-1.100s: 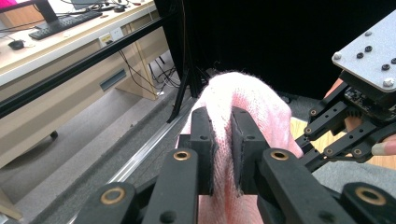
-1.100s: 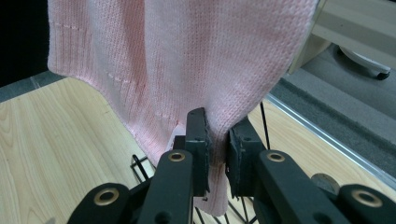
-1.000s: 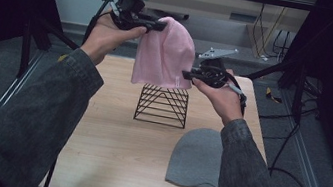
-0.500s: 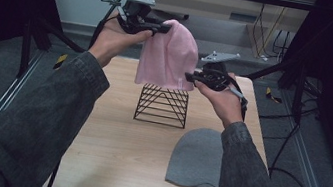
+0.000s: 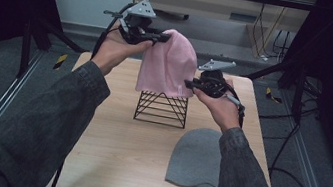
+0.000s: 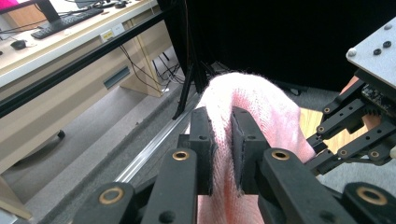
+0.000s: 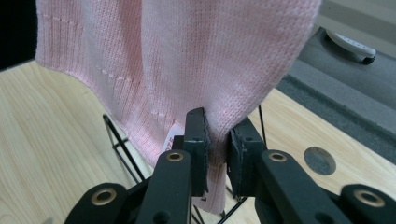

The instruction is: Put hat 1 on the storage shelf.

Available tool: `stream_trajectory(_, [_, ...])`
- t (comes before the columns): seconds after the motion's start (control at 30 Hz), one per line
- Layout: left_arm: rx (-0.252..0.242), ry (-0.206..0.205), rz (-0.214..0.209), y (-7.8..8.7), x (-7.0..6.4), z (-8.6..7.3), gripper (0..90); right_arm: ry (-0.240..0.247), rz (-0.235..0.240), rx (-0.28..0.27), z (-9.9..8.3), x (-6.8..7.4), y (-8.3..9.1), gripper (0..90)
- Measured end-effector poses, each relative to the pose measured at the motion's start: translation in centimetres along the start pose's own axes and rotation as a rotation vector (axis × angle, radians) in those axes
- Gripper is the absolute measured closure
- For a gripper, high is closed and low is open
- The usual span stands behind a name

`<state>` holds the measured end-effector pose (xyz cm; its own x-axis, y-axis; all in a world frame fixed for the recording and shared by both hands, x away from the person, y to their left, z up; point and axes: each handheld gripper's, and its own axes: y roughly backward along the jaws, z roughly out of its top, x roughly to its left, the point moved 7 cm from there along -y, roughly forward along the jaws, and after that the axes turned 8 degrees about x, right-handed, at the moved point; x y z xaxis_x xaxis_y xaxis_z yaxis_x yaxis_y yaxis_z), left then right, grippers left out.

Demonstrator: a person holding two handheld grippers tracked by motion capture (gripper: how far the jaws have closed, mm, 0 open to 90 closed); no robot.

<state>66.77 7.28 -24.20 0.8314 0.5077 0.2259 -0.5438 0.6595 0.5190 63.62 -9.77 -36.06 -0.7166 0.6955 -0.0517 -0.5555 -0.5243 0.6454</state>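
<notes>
Above the far half of the counter (image 5: 109,155), the pink beanie (image 5: 166,65) is hanging in the air between the two grippers, its ribbed brim just over the black wire rack (image 5: 162,108) that is standing at the counter's middle. The left gripper (image 5: 163,36) is holding it high at the far left; in the left gripper view its jaws are clenched on a fold of the knit near the crown (image 6: 252,93). The right gripper (image 5: 190,83) is lower and to the right, and in the right gripper view its jaws are pinching the brim's edge beside a small label — the fabric (image 7: 187,56) is bunching between the pads. A grey beanie (image 5: 195,156) is lying flat on the near right of the counter, untouched, well apart from the rack. As I judge it, the person is carrying the pink hat to the rack and is getting ready to drape it over the peak, so the work looks roughly midway: lifted and positioned, not yet set down. The next move is calling for the brim to be opened or spread so it clears the rack's wires, then for both hands to be lowering together, keeping the hat centred over the ridge — if one side is dropping first, the knit may be snagging on a wire or sliding off toward the near side.
</notes>
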Motion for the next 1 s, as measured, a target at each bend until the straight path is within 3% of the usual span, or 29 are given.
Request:
stream_trajectory(0.27, [0.023, -0.025, -0.005, -0.5, -1.4, -1.6, 79.9, 0.01, 0.014, 0.033, -2.3, 0.8, -1.2, 78.8])
stream_trajectory(0.73, [0.056, 0.016, -0.043, -1.4, -3.3, -4.8, 80.2, 0.004, 0.027, 0.105, -5.0, 1.3, -2.5, 79.0])
stream_trajectory(0.9, [0.07, 0.014, -0.053, -1.8, -3.8, -5.9, 80.3, 0.003, 0.031, 0.136, -5.8, 1.4, -3.0, 75.1])
stream_trajectory(1.0, [0.066, 0.032, -0.066, -2.0, -4.1, -6.5, 80.5, -0.004, 0.03, 0.15, -6.1, 1.3, -2.9, 63.2])
